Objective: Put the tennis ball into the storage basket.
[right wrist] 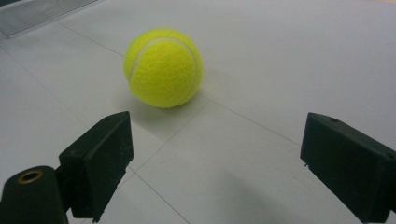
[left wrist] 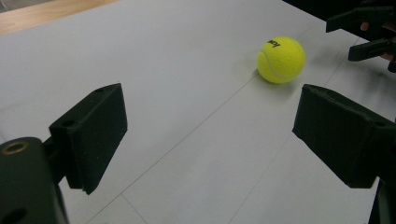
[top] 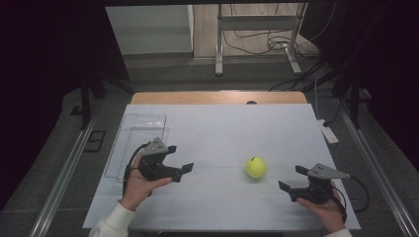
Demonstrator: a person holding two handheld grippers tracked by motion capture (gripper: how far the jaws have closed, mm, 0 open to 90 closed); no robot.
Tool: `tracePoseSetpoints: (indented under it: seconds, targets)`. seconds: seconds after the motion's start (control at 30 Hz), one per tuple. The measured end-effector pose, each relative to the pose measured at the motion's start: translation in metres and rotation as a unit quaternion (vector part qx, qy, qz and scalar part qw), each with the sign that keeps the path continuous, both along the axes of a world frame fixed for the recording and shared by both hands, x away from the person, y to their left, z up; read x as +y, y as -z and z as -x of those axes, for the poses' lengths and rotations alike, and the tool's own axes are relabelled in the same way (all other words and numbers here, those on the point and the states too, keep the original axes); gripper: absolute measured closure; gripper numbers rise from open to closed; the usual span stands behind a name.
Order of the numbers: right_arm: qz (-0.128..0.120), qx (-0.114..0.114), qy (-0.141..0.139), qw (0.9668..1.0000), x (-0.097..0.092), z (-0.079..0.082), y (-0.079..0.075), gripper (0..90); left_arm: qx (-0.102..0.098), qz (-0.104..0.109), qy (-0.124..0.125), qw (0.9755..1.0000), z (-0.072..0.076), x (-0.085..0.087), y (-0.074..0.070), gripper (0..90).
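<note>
A yellow tennis ball [top: 256, 167] rests on the white table sheet [top: 222, 128], right of centre. My left gripper [top: 180, 158] is held at the left with its jaws wide apart and pointing right toward the ball, well short of it. My right gripper [top: 290, 177] sits just right of the ball, open and aimed left at it. In the left gripper view the ball [left wrist: 281, 59] lies far ahead of the open jaws of the left gripper [left wrist: 210, 121], with the other gripper [left wrist: 369, 35] beyond. In the right gripper view the ball [right wrist: 163, 67] lies close ahead of the open right gripper [right wrist: 217, 140], nothing between the jaws.
A clear plastic tray [top: 136, 143] stands at the sheet's left edge, just behind my left hand; its corner [right wrist: 37, 14] shows far off. A wooden table edge [top: 217, 97] runs along the back. A white power strip [top: 328, 132] lies off the right side.
</note>
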State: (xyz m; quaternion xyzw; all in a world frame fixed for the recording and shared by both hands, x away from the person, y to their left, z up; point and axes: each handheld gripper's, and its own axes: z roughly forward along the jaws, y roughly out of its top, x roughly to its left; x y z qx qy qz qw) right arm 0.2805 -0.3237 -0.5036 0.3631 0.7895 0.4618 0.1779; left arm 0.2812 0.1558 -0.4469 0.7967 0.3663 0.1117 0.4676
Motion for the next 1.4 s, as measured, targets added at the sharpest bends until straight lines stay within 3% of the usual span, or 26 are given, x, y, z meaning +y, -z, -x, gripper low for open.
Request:
tracePoseSetpoints:
  seconds: [1.4]
  targets:
    - [0.002, 0.003, -0.003, 1.0000, 0.000, -0.001, 0.002, 9.8, 0.004, -0.010, 0.037, 0.9992, -0.015, -0.036, -0.002, 10.7]
